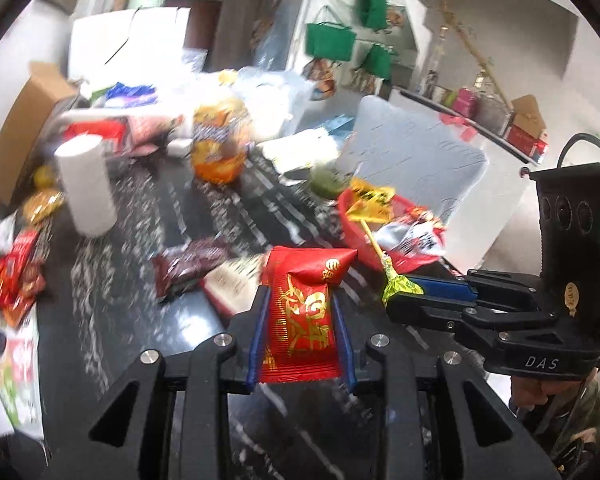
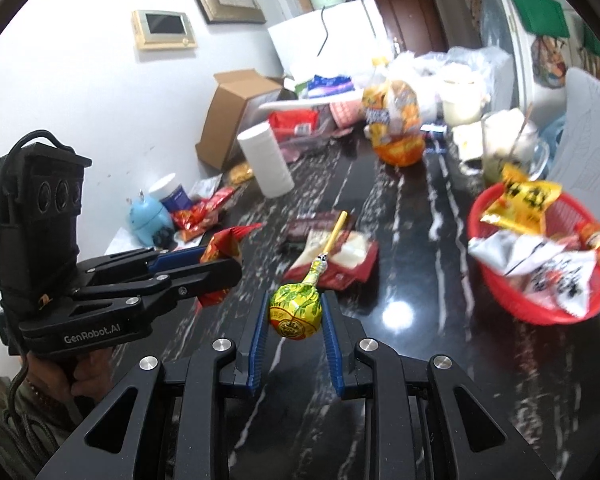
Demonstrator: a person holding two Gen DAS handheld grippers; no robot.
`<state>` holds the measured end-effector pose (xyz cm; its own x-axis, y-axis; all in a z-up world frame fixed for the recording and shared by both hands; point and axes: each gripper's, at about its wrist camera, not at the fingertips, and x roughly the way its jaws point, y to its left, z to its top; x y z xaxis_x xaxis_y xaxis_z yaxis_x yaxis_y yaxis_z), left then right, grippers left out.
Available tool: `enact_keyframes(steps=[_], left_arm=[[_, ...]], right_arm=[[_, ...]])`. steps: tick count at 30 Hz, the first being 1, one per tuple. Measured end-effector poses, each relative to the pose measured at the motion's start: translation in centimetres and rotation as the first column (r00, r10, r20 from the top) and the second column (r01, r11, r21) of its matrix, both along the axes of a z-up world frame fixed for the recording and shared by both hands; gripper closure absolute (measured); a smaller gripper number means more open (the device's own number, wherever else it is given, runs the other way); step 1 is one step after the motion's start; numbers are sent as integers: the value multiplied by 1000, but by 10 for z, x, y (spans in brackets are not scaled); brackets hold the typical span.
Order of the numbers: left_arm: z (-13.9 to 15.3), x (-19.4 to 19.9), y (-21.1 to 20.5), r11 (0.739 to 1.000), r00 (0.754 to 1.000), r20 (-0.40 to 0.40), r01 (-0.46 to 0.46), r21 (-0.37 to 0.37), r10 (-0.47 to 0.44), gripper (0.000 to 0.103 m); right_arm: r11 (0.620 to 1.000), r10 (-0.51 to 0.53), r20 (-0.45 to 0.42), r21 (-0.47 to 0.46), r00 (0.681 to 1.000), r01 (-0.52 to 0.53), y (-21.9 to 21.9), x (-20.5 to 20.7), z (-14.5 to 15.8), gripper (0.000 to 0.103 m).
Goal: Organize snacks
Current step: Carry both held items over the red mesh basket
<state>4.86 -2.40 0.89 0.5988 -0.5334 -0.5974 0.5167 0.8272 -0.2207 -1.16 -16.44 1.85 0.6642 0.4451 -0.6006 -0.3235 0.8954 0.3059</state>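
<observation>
Clamped between the blue pads of the left gripper (image 1: pixel 300 316), nearest the left wrist camera, a red packet (image 1: pixel 302 312) with gold print is held upright above the black marbled table (image 1: pixel 148 320); the jaws are nearly closed on its sides. Far left on that table, red wrappers (image 1: pixel 14 280) are seen in a loose heap, and a white roll (image 1: pixel 86 184) stands upright behind them. Further in, a dark brown packet (image 1: pixel 188 268) lies flat, with a red-and-white packet (image 1: pixel 230 284) just beside it, partly hidden by the held one. An orange bag (image 1: pixel 220 140) stands at the back. To the right, a red basket (image 1: pixel 384 232) is seen at the table edge, holding a yellow packet (image 1: pixel 370 200) and a white-and-red packet (image 1: pixel 412 236). At the far right of this view the right gripper (image 1: pixel 400 294) is held level, closed on a lollipop (image 1: pixel 400 286) whose stick points up toward the basket. From the right wrist camera, the left gripper (image 2: pixel 220 258) is seen at the left, in a hand (image 2: pixel 80 376), with the red packet (image 2: pixel 220 252) pinched in it. At centre, the right gripper (image 2: pixel 296 312) is shut on the yellow-green head of the lollipop (image 2: pixel 296 308), clear of the table, its stick tilted away. The basket (image 2: pixel 500 280) sits at the right.
</observation>
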Motion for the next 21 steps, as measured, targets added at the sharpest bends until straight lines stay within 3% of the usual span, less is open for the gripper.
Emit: enact_keyframes(steps=[8,21], left_arm=[[21,10,-42,995,992,66,105,2,-104,74],[34,38,-129,974,970,85,223,41,-226,74]], right_arm=[[996,-84,61,-34,995,86,-32,-10,25,77],[971,-219,108,-79,970,228,-112,-4,37,77]])
